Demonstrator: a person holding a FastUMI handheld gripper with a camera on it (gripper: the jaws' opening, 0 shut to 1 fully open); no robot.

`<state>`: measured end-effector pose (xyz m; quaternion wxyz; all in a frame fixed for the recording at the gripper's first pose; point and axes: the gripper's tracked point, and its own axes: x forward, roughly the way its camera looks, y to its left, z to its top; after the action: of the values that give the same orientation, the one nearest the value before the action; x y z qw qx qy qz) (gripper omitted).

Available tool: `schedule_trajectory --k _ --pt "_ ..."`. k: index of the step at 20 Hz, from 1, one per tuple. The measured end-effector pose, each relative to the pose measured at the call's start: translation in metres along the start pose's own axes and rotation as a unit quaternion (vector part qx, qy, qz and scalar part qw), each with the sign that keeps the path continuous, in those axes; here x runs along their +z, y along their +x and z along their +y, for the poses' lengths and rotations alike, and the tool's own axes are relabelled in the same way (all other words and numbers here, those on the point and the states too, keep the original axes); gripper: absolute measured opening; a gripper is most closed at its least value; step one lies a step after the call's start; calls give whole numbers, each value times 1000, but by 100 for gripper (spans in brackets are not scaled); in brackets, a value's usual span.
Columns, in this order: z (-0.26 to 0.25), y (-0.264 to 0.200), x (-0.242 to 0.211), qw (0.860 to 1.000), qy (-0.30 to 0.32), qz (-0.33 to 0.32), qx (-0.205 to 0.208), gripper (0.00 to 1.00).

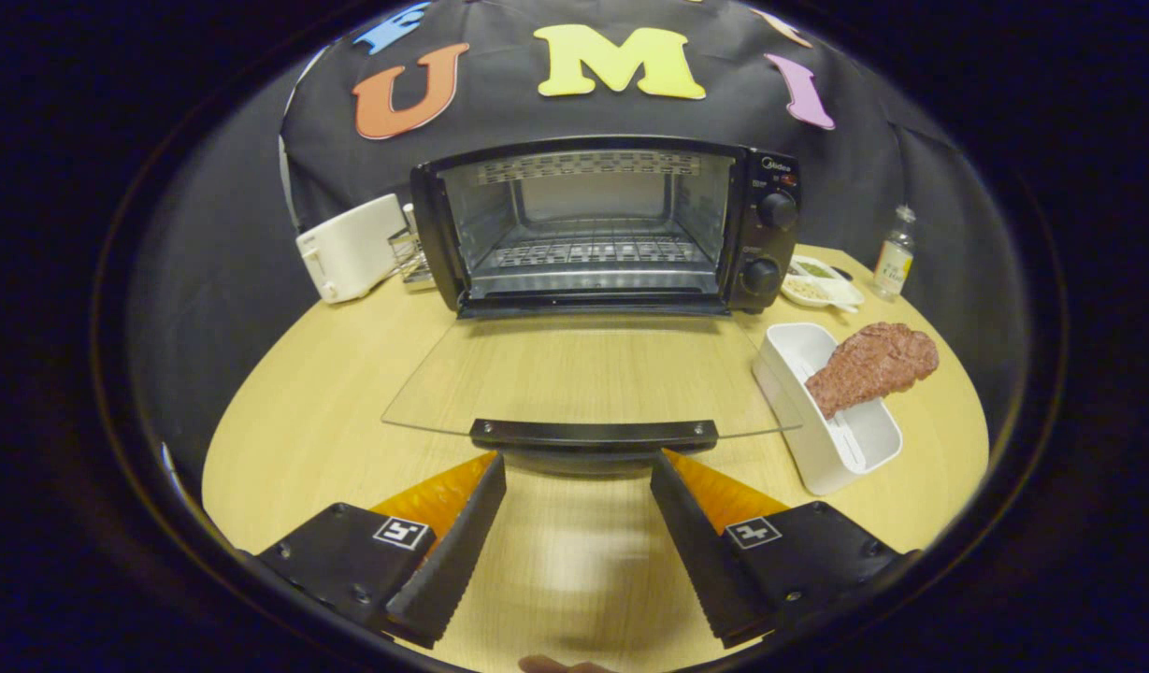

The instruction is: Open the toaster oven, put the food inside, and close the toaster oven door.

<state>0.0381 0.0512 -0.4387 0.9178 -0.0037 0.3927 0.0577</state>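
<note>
Toaster oven (pixel 593 224) door (pixel 588 374) lies open; tool (pixel 579 467) spread, empty; meat (pixel 870 366) overhangs tray (pixel 831 439).

one toaster oven (pixel 593 229), two knobs (pixel 777 210), one white toaster (pixel 350 248), one bottle (pixel 895 254), one white tray (pixel 831 411), one meat piece (pixel 871 366), one gripper (pixel 579 491), fingers apart.

Staged kitchen booth: toaster oven (pixel 602 229) and white toaster (pixel 350 248) on wooden table (pixel 303 421), upper middle, black cloth wall (pixel 209 234) behind.

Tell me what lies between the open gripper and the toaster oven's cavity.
The lowered glass door with its black handle, just ahead of the gripper.
</note>
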Motion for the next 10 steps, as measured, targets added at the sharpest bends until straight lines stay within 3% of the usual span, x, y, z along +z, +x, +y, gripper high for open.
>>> schedule_trajectory --k 6,10 --pt "-71 -57 37 999 -26 -14 14 99" --pt "-141 -81 68 998 -47 -31 -20 99"
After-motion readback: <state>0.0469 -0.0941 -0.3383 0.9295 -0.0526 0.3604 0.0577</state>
